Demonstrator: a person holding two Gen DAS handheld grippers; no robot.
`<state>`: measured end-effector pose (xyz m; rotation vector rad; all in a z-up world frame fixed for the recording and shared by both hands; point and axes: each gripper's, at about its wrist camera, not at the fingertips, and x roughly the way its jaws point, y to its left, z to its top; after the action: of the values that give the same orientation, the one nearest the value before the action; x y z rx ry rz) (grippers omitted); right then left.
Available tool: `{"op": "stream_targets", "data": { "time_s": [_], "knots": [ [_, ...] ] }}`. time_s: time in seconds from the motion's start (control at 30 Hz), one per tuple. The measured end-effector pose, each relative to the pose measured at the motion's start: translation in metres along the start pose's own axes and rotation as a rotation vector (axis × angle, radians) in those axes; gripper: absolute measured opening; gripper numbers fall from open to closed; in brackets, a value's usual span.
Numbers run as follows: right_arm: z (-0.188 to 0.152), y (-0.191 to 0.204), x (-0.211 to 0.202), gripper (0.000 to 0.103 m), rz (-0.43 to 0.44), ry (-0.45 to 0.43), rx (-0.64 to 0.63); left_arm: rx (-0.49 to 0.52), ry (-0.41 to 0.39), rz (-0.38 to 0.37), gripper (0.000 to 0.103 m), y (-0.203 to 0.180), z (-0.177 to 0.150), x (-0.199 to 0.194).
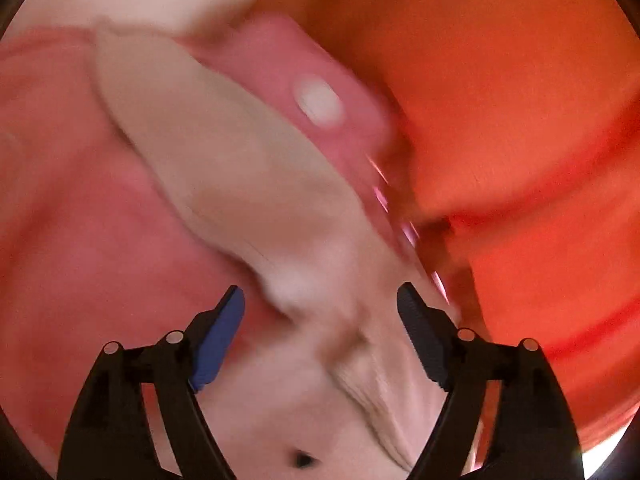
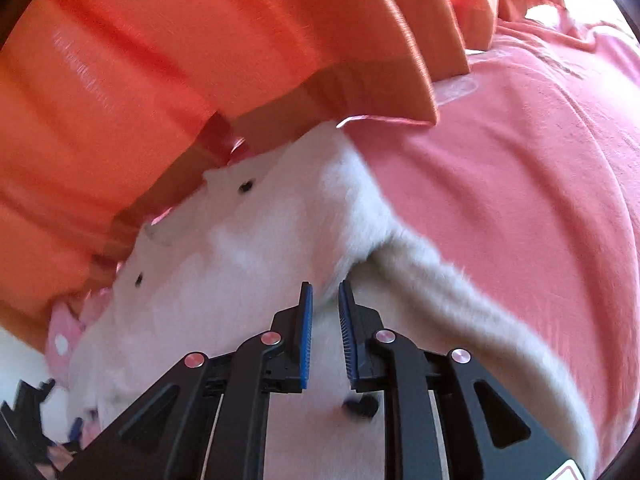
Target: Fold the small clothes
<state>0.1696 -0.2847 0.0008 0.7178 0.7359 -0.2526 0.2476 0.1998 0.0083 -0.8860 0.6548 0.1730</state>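
A small white fleece garment (image 2: 224, 264) with dark buttons lies on a pink cloth (image 2: 520, 184). Its pale sleeve (image 2: 460, 300) trails to the right. My right gripper (image 2: 325, 300) is nearly closed, with white fleece pinched between its blue pads. In the blurred left wrist view the same white garment (image 1: 312, 320) lies between the wide-open fingers of my left gripper (image 1: 320, 300), with a cream fold (image 1: 208, 136) and a pink polka-dot piece (image 1: 316, 100) beyond. The left gripper's tip also shows in the right wrist view (image 2: 32, 400) at the lower left.
Orange pleated fabric (image 2: 200, 52) hangs over the far side, close above the garment, and also fills the right of the left wrist view (image 1: 520, 120). The pink cloth (image 1: 60, 200) covers the surface on the left there.
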Motion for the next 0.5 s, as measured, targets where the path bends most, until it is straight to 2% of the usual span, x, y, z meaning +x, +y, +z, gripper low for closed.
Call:
{"op": "stream_targets", "data": {
  "time_s": [0.07, 0.13, 0.2, 0.23, 0.3, 0.33, 0.37, 0.43, 0.47, 0.5],
  "knots": [
    [-0.003, 0.013, 0.001, 0.017, 0.041, 0.014, -0.043, 0.017, -0.027, 0.082, 0.078, 0.030, 0.036, -0.005],
    [-0.008, 0.027, 0.003, 0.018, 0.048, 0.011, -0.099, 0.023, -0.069, 0.209, 0.078, 0.059, 0.072, -0.005],
    [-0.013, 0.037, 0.008, 0.021, 0.066, 0.027, -0.126, 0.004, -0.069, 0.301, 0.078, 0.089, 0.105, 0.002],
    [-0.014, 0.040, 0.010, 0.022, 0.075, 0.037, -0.132, -0.031, -0.045, 0.324, 0.078, 0.109, 0.124, 0.009],
    [-0.018, 0.043, 0.010, 0.022, 0.085, 0.043, -0.145, -0.088, -0.023, 0.346, 0.078, 0.128, 0.138, 0.018],
    [-0.020, 0.046, 0.010, 0.022, 0.081, 0.042, -0.156, -0.123, -0.017, 0.330, 0.078, 0.138, 0.145, 0.023],
    [-0.021, 0.048, 0.011, 0.023, 0.075, 0.039, -0.163, -0.141, -0.021, 0.319, 0.073, 0.142, 0.148, 0.027],
    [-0.022, 0.050, 0.011, 0.026, 0.069, 0.037, -0.163, -0.114, -0.048, 0.308, 0.048, 0.139, 0.154, 0.031],
    [-0.023, 0.050, 0.011, 0.028, 0.067, 0.035, -0.156, -0.093, -0.028, 0.270, 0.017, 0.134, 0.157, 0.036],
    [-0.022, 0.048, 0.010, 0.028, 0.067, 0.033, -0.146, -0.077, -0.012, 0.246, 0.006, 0.127, 0.160, 0.039]
  ]
}}
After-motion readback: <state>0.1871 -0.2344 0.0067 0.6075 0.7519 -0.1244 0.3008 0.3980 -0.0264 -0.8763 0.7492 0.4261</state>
